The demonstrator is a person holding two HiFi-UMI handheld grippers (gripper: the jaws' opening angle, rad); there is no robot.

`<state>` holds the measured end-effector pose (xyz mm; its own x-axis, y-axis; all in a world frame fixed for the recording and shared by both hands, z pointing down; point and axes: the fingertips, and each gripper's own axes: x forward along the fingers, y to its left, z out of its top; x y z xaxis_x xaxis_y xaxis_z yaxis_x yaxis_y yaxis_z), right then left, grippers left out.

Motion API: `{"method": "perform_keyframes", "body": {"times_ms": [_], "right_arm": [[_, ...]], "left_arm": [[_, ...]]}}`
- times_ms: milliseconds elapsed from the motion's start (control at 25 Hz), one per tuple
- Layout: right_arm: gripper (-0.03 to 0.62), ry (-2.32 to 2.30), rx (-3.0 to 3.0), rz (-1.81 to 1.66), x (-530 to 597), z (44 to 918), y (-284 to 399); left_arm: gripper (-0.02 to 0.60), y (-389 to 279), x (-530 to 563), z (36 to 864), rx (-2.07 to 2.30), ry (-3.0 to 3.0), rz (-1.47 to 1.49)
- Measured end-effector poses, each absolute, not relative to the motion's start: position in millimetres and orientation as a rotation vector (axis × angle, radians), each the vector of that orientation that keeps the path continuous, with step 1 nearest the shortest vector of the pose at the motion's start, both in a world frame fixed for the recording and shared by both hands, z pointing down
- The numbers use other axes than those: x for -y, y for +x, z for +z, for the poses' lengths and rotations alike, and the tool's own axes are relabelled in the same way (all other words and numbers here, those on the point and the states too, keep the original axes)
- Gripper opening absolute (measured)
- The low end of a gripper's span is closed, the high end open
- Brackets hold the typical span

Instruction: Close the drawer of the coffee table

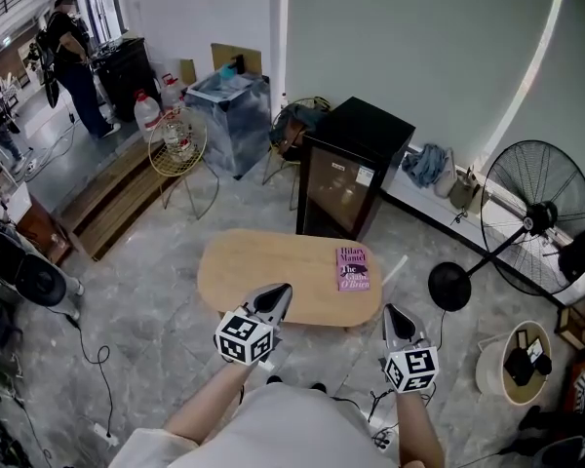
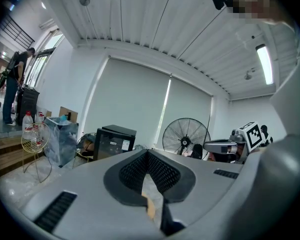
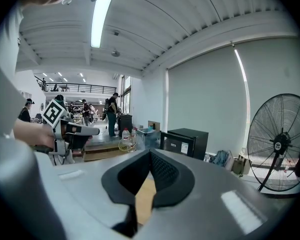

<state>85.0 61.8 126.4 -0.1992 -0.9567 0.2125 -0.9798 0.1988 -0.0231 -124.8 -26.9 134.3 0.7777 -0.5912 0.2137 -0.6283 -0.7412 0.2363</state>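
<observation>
An oval wooden coffee table stands on the grey floor just ahead of me, with a purple book lying on its right part. No drawer front shows from above. My left gripper hovers over the table's near edge, jaws shut with nothing between them. My right gripper hangs just off the table's near right end, also shut and empty. In the left gripper view the closed jaws point nearly level across the room. The right gripper view shows its closed jaws with a strip of tabletop below them.
Behind the table stands a black mini fridge. A standing fan is at the right, a white bucket near it. A yellow wire side table and a wrapped box stand at the back left. Cables lie on the floor.
</observation>
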Motion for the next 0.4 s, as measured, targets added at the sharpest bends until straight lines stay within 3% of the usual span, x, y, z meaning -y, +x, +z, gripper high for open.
{"method": "perform_keyframes", "body": {"times_ms": [400], "right_arm": [[0.011, 1.857, 2.324, 0.224, -60.9, 127.9, 73.7]], "left_arm": [[0.008, -131.4, 25.7, 137.2, 0.947, 2.675, 0.181]]}}
